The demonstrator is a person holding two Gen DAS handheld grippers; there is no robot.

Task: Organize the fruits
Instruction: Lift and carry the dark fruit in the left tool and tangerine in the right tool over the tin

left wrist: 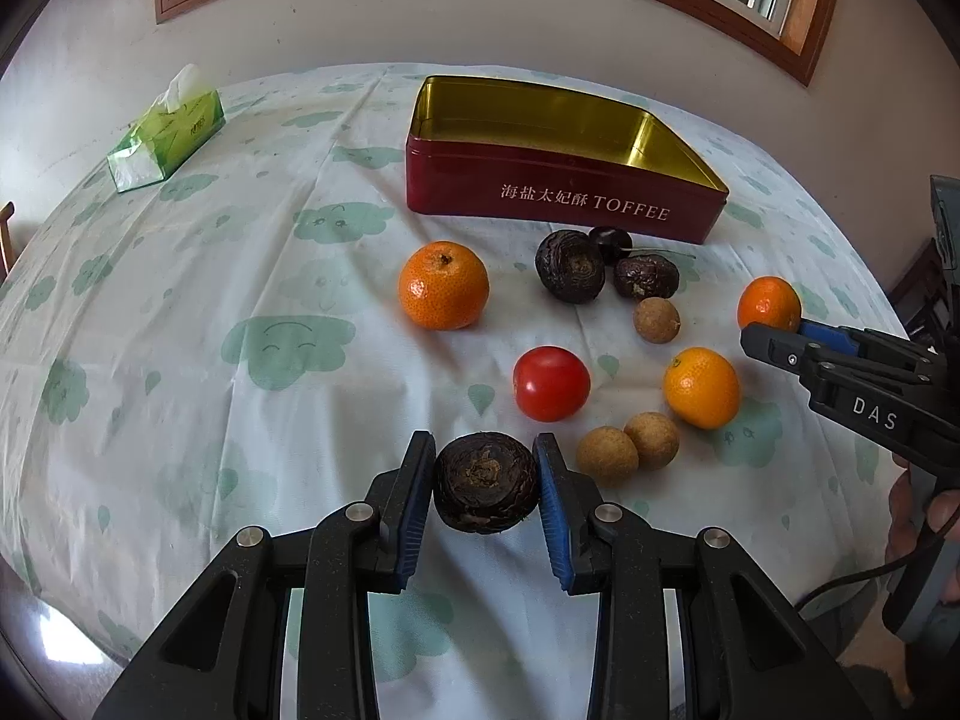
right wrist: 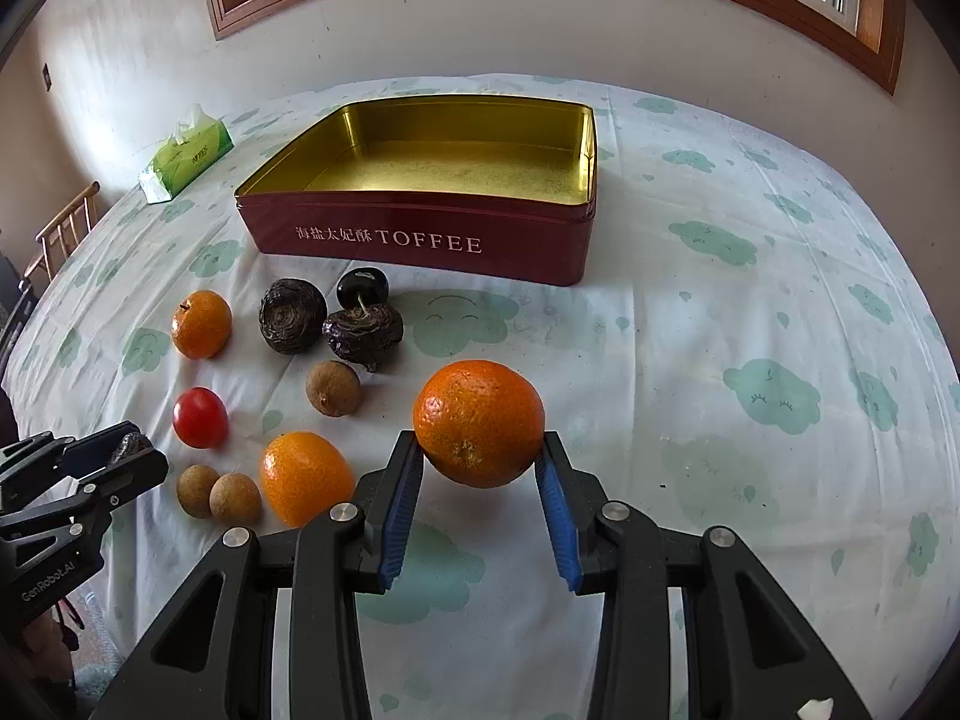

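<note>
My left gripper [left wrist: 483, 441] is shut on a dark brown wrinkled fruit [left wrist: 485, 480], pinched between its blue pads just over the tablecloth. My right gripper [right wrist: 480, 439] is shut on an orange tangerine [right wrist: 479, 420], also lifted a little off the cloth. The open red toffee tin [right wrist: 420, 240] with a gold inside stands empty behind the fruit. Loose on the cloth lie a second tangerine [left wrist: 444, 285], a red tomato [left wrist: 551, 383], a yellow-orange citrus [left wrist: 701, 387], three brown longans [left wrist: 606, 456], two dark wrinkled fruits [left wrist: 569, 267] and a dark cherry [left wrist: 609, 240].
A green tissue pack [left wrist: 168, 138] sits at the table's far left. The round table wears a white cloth with green clouds [right wrist: 750, 300]. A wooden chair [right wrist: 66, 228] stands off the left edge, and a wall with a window frame is behind.
</note>
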